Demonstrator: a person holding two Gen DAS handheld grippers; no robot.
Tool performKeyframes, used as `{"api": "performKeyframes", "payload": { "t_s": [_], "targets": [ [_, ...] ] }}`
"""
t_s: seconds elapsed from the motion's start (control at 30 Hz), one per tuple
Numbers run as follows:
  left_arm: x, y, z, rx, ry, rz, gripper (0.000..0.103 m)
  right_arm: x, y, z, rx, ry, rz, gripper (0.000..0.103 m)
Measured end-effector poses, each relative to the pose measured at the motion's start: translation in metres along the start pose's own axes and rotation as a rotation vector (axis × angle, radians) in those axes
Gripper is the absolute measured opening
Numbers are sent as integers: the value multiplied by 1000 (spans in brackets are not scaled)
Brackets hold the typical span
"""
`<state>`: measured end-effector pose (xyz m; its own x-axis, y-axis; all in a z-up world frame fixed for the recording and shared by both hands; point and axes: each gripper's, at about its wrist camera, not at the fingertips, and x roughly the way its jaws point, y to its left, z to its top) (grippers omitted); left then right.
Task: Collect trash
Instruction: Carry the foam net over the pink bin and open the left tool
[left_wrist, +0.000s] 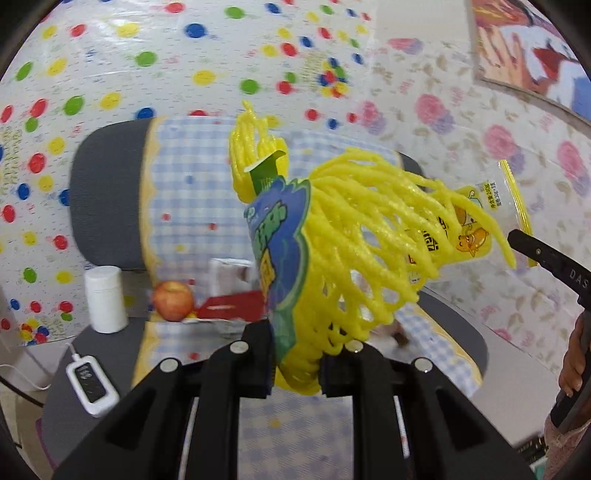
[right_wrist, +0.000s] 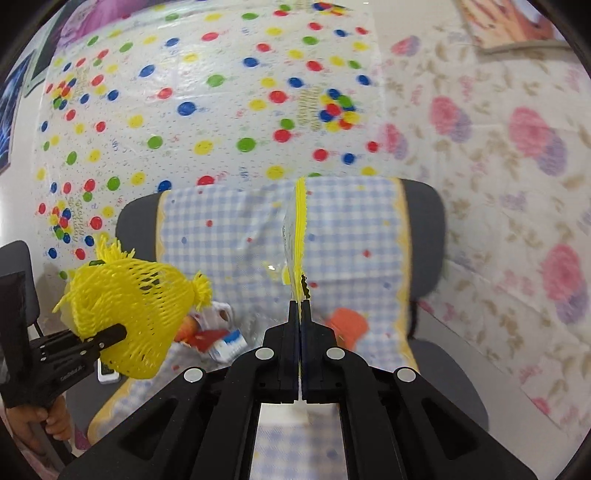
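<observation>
The trash is off the table and in both grippers: the left gripper (left_wrist: 295, 369) pinches a yellow foam net (left_wrist: 369, 236) together with a green and blue wrapper (left_wrist: 280, 236), held up above the checked tablecloth (left_wrist: 192, 192). The right gripper (right_wrist: 300, 314) has its fingers pressed together on the edge of a clear plastic bag (right_wrist: 295, 236) with a yellow zip strip, which stands upright in front of it over the same cloth. On the table below lie an apple (left_wrist: 173, 300), a white bottle (left_wrist: 105, 299), a red and white carton (left_wrist: 231, 295) and an orange thing (right_wrist: 349, 325), blurred.
</observation>
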<state>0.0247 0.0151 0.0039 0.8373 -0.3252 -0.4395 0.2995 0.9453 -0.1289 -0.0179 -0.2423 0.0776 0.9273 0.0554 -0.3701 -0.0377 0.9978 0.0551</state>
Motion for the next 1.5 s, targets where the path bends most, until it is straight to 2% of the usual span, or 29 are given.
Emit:
{"api": "performKeyframes", "payload": {
  "t_s": [0.1,0.17,0.33,0.47,0.53,0.67,0.9,1.13,1.3,1.33,1.37,1.4,1.43,1.47,1.5],
  "targets": [
    [-1,-36,-16,46,22,-103,15,-36,-19,-21,17,2,-82,1],
    [1,-64,-30,81,37,-175,15,-62,-32,-39,21,9,-165,1],
    [12,-135,-69,165,102,-346,15,-101,-60,-83,70,93,-276,1],
    [15,-179,-103,256,125,-421,15,-121,-76,-120,100,163,-362,1],
    [17,-192,-120,271,153,-455,15,-129,-83,-141,120,203,-398,1],
    [24,-207,-149,296,212,-488,15,-139,-93,-175,166,273,-444,1],
    [35,-230,-189,352,315,-516,16,-152,-108,-219,249,351,-466,2],
    [44,-248,-198,364,368,-529,16,-145,-118,-237,271,377,-467,4],
    [58,-262,-201,385,401,-538,21,-126,-133,-252,304,411,-458,6],
    [62,-265,-202,390,419,-546,23,-123,-135,-254,309,416,-455,6],
    [64,-267,-203,393,428,-545,30,-120,-136,-256,310,423,-455,7],
    [66,-269,-203,395,431,-543,43,-117,-137,-257,313,425,-453,8],
    [67,-270,-203,397,432,-546,48,-116,-138,-258,314,427,-453,8],
    [68,-271,-203,399,431,-546,55,-113,-139,-259,316,432,-452,13],
    [69,-272,-202,401,429,-548,55,-112,-141,-260,318,433,-454,19]
  ]
}}
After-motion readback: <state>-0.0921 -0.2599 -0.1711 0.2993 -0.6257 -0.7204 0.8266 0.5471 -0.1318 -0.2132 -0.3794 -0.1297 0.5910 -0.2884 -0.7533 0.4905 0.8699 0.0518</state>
